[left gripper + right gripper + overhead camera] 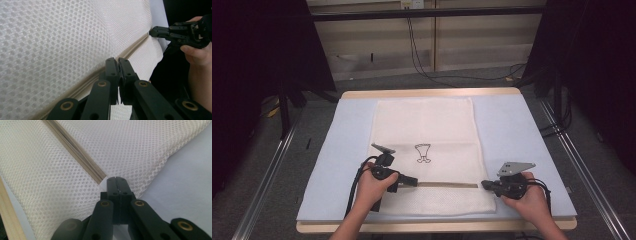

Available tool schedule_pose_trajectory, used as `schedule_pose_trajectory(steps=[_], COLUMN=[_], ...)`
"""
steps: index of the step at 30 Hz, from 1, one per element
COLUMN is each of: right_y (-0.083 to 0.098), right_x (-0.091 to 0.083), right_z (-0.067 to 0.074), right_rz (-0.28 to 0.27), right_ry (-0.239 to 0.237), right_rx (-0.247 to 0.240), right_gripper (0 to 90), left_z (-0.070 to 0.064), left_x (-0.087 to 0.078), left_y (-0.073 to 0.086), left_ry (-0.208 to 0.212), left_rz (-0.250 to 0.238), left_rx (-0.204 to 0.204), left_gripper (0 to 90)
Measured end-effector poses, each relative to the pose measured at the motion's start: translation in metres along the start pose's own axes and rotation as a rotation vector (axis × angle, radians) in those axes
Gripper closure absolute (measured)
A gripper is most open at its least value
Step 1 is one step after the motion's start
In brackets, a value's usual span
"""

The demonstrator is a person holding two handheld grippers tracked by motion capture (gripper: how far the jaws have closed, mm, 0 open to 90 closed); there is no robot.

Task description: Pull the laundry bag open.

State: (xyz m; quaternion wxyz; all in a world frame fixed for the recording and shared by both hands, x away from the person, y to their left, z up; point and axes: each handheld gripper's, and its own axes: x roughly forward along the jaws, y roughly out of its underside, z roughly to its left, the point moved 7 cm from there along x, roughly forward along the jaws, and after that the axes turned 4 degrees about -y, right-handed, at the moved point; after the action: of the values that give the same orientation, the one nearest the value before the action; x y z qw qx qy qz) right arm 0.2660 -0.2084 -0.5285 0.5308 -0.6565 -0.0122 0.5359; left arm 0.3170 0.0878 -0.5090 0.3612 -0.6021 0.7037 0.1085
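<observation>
Bag: white mesh bag (424,145) lies flat mid-surface, small drawing at its centre.
Zipper: zipper (447,184) runs 9 to 3 o'clock near the bag's 6 o'clock edge.
Left hand-held gripper: left hand-held gripper (413,181) at the zipper's 9 o'clock end, jaws closed together there.
Right hand-held gripper: right hand-held gripper (485,184) at the 3 o'clock end, jaws pinched together on the mesh.
Surface: pale blue mat (522,140) under the bag.

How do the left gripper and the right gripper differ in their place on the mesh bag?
The left gripper lies over the mesh bag, at the left end of the zipper; the right gripper sits at the zipper's right end, by the bag's edge. The left points rightward, the right leftward. Both have shut jaws.
</observation>
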Motion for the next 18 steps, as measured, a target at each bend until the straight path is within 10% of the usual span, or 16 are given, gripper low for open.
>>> schedule_pose_trajectory(steps=[18], right_y=[0.0005], right_x=[0.0], right_z=[0.0], right_rz=[-0.007], right_ry=[-0.006], right_rx=[0.006], right_gripper=[90.0], left_z=[0.0057], left_x=[-0.0067], left_y=[0.0015], left_ry=[-0.007], left_rz=[-0.012], left_rx=[-0.001], left_gripper=[87.5])
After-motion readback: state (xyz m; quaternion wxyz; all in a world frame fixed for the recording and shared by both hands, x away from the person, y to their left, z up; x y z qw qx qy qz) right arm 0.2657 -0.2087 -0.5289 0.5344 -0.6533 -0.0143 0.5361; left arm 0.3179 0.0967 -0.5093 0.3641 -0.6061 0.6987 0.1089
